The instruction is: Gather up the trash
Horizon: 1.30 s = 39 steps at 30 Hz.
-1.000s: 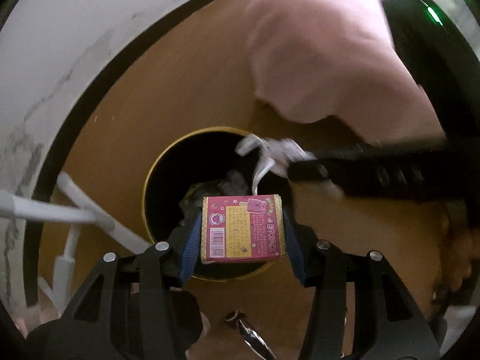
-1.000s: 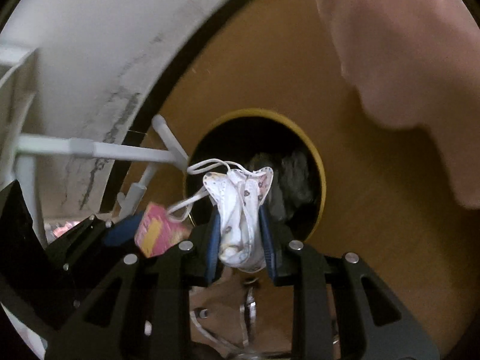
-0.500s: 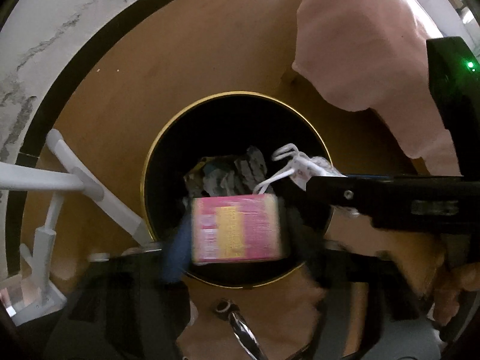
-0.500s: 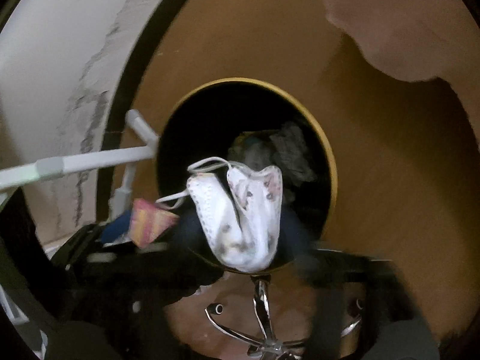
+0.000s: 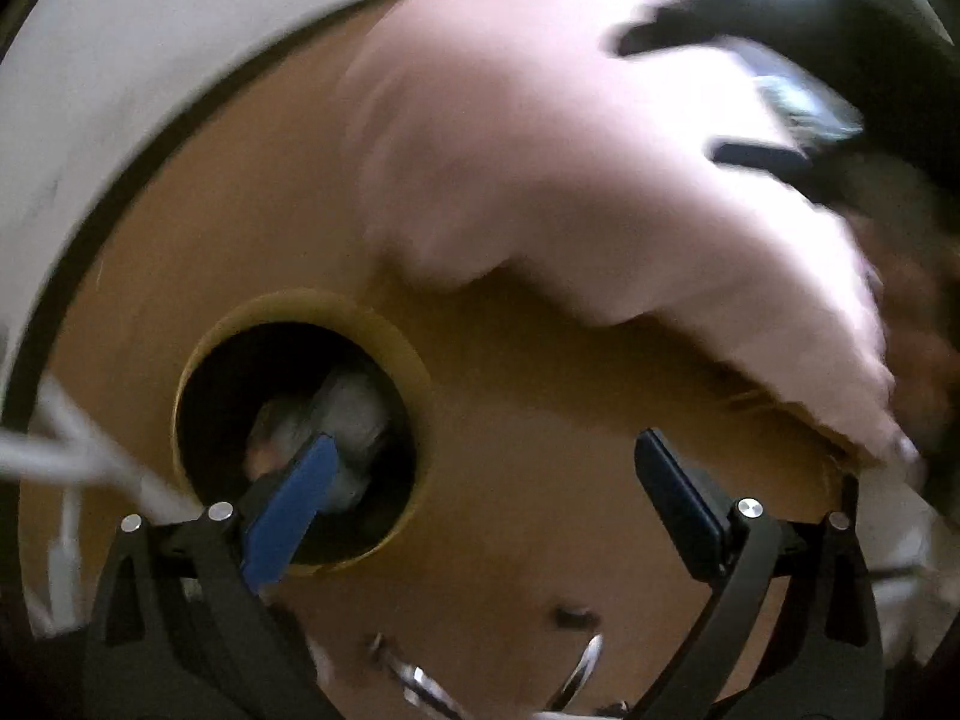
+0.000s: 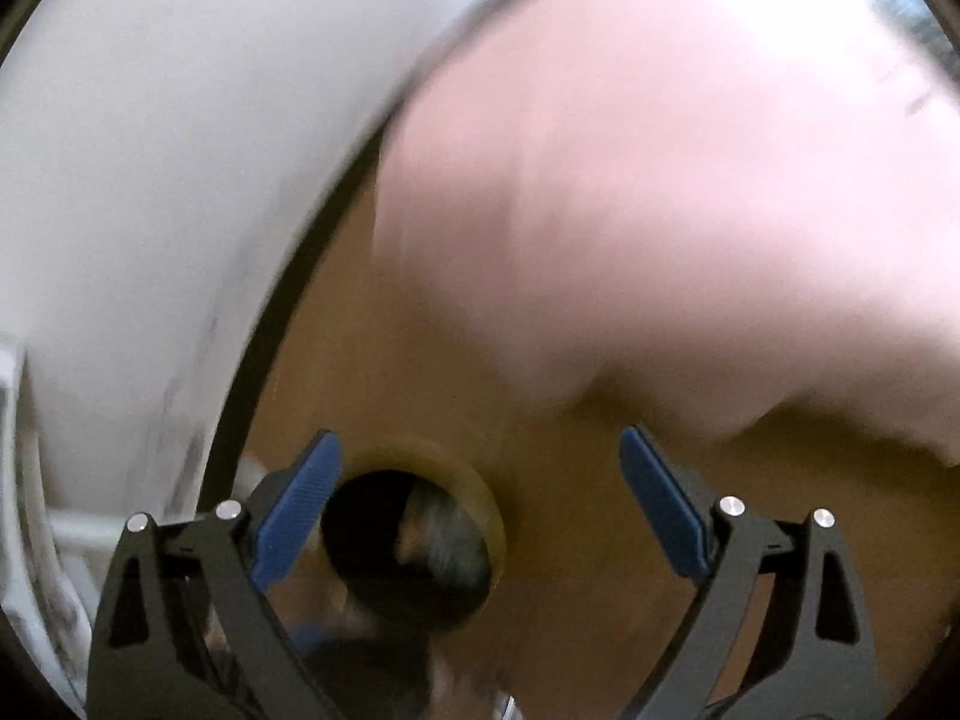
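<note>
Both grippers hang empty above the round bin [image 5: 294,432], its gold rim [image 5: 414,360] set against the tan wooden floor [image 5: 540,480]. The left gripper [image 5: 480,480] has its blue fingers [image 5: 288,510] spread wide apart with nothing between them; a second ago they clamped a pink snack box over the bin's mouth. The right gripper [image 6: 480,498] is likewise spread, its fingers [image 6: 294,516] bare where a crumpled white face mask hung moments earlier. Both pieces have evidently been dropped, which by this onlooker's reckoning completes one round of the collection and frees both hands for whatever litter remains.

Inside the dark bin lies a heap of trash [image 5: 336,426], greyish and crumpled; the blur of fast motion makes it hard to pick out the box or the mask, though they are presumably among it. In the right wrist view the same bin [image 6: 414,540] sits low between the fingers, looking smaller than half a second ago, suggesting the hands are pulling away. A pink cloth [image 5: 570,168] drapes across the upper right, and white furniture legs [image 5: 78,456] stand at the left.
</note>
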Motion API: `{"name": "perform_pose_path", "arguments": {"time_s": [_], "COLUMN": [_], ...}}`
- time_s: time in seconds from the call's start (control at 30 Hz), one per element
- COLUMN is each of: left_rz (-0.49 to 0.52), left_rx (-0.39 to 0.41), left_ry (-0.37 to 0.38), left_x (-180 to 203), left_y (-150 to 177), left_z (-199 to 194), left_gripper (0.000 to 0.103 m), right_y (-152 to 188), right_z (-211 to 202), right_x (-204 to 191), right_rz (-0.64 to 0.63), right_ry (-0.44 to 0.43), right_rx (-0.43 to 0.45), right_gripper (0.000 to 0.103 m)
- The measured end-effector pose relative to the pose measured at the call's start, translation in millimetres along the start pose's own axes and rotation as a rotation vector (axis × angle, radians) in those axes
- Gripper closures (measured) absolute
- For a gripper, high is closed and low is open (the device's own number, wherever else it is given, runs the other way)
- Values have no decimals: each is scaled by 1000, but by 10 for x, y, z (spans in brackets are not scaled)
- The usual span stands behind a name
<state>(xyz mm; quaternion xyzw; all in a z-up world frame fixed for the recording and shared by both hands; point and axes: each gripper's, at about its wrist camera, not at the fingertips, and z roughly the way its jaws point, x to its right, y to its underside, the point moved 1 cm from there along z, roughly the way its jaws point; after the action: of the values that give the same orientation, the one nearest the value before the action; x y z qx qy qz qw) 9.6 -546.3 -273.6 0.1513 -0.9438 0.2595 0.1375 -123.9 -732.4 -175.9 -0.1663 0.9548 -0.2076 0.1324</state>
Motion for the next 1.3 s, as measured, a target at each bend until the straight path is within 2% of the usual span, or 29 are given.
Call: {"name": "perform_pose_path", "arguments": {"time_s": [0.03, 0.07, 0.1, 0.13, 0.17, 0.23, 0.33, 0.4, 0.47, 0.5, 0.57, 0.63, 0.73, 0.83, 0.93, 1.07, 1.3], "left_rz": [47, 103, 134, 149, 150, 111, -36, -185, -338, -418, -544, -652, -738, -784, -824, -829, -829], "left_rx": [49, 134, 213, 282, 360, 476, 618, 693, 733, 747, 751, 740, 688, 653, 641, 643, 620], "left_ry": [12, 6, -19, -37, -51, -92, -287, -489, -667, -755, -880, -1002, -1123, -1110, -1119, -1129, -1150], "left_x": [178, 398, 521, 583, 593, 453, -57, -515, -931, -1136, -1426, -1665, -1898, -2085, -2265, -2409, -2529], "left_y": [-52, -110, -130, -133, -123, -60, 164, 432, 758, 968, 1338, 1755, 2200, 2534, 2760, 2912, 2998], "left_z": [-229, -601, -962, -1275, -1659, -2259, -3070, -3565, -3983, -4193, -4495, -4748, -4896, -4934, -4949, -4934, -4895], "left_gripper": [6, 6, 6, 6, 6, 6, 6, 6, 6, 6, 6, 6, 6, 6, 6, 6, 6], "right_y": [-87, -169, -220, -253, -269, -233, 36, 373, 766, 992, 1426, 1830, 2349, 2832, 3152, 3335, 3261], "right_z": [-331, -709, -1041, -1230, -1442, -1693, -1923, -2003, -2052, -2070, -2095, -2097, -2111, -2100, -2051, -1971, -1945], "right_x": [-2, -41, -124, -201, -352, -728, -1583, -2285, -2918, -3238, -3780, -4218, -4617, -4872, -5057, -5150, -5062], "right_rz": [-9, -24, -40, -52, -70, -107, -247, -396, -524, -584, -683, -773, -859, -936, -972, -994, -970], "right_ry": [63, 135, 169, 154, 101, 8, -164, -278, -404, -475, -594, -662, -716, -742, -699, -633, -578], "right_rx": [113, 247, 367, 434, 498, 569, 642, 659, 634, 602, 520, 444, 364, 282, 277, 309, 347], "right_gripper": [7, 6, 6, 6, 6, 6, 6, 6, 6, 6, 6, 6, 6, 6, 6, 6, 6]}}
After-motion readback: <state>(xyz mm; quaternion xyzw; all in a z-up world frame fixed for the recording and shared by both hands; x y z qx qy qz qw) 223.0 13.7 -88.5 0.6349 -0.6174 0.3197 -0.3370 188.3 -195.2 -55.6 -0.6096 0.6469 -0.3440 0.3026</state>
